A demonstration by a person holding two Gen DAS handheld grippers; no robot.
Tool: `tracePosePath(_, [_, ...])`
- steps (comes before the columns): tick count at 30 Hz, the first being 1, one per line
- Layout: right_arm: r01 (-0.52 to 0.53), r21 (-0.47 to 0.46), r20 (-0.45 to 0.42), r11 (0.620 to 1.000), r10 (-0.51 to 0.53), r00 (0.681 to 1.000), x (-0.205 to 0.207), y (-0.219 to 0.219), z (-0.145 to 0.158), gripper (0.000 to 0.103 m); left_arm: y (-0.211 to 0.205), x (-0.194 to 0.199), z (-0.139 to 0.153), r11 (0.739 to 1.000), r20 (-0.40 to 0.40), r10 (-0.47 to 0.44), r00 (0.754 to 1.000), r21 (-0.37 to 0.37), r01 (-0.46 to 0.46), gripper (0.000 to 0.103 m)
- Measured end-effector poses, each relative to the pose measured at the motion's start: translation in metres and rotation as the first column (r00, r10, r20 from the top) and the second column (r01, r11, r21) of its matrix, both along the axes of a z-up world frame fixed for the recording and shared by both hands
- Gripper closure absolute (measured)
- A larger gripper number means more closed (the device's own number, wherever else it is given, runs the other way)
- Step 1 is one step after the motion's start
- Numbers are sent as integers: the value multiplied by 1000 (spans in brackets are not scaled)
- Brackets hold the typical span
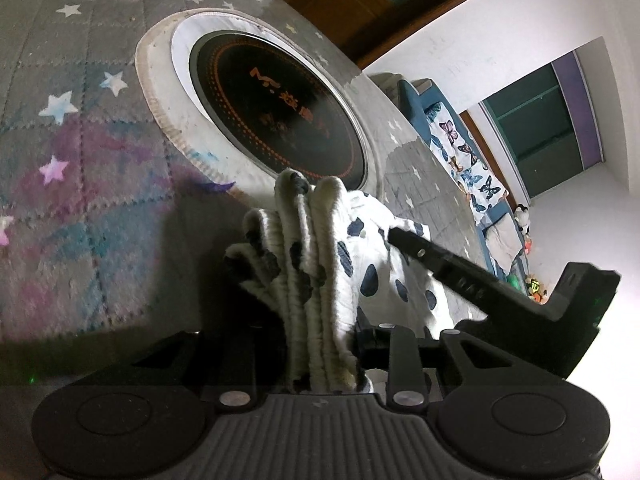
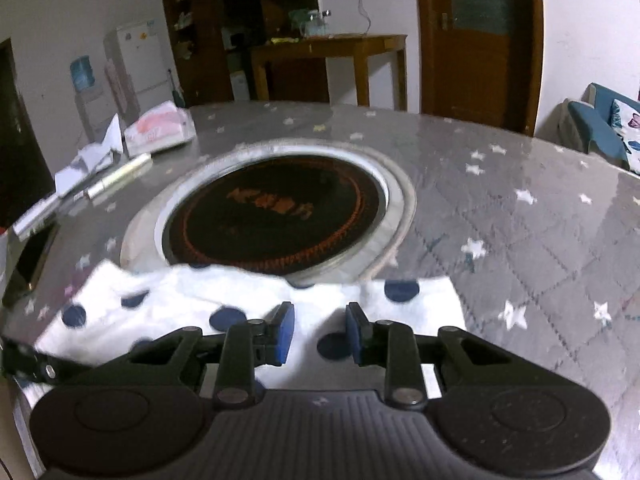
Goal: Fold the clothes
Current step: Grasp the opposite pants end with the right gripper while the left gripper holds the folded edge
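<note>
A white garment with dark blue dots (image 2: 168,312) lies on the grey star-patterned table (image 2: 520,248), in front of the round black cooktop (image 2: 276,220). My left gripper (image 1: 320,320) is shut on a bunched, folded edge of the garment (image 1: 316,264), whose ribbed layers stick up between the jaws. My right gripper (image 2: 320,334) is open with blue pads (image 2: 285,332), hovering just above the garment's near part. The right gripper's body shows in the left wrist view (image 1: 520,292), beside the cloth.
The cooktop also shows in the left wrist view (image 1: 280,108), set in a white ring. A tissue pack (image 2: 160,130), crumpled paper (image 2: 88,160) and a phone (image 2: 32,260) lie at the table's far left. A sofa (image 2: 600,132) stands to the right.
</note>
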State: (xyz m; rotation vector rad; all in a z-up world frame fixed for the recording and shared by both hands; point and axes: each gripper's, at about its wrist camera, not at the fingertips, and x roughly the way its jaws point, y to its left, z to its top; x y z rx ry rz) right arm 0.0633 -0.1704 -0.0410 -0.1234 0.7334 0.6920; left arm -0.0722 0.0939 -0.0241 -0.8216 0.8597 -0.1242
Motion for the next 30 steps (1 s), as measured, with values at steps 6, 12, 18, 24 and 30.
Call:
tracePosePath(6, [-2,-49,2,999,2,1000,7,17,-4,75,3,-1,-1,1000,5,-15,1000,-5,15,72])
tracePosePath(12, [-13,-27,17,1000,14,1000,0,9,9,67,6,0,0,1000,5,-22,1000,4,22,70])
tracePosePath(18, [-52,-63,17,997,53,998,-36,-16,16,64,6,8,0,999,13,-31,999,15,31,68])
tracePosePath(24, [-73,-81,31,994,76,997,-81,-39,11,63,6,9,1,999,13,-28,1000,22,28,66])
tracePosePath(30, [-51,-68,48,996,54,997,-98,-54,8,63,2,10,4,997,24,-32,999,66,31,66])
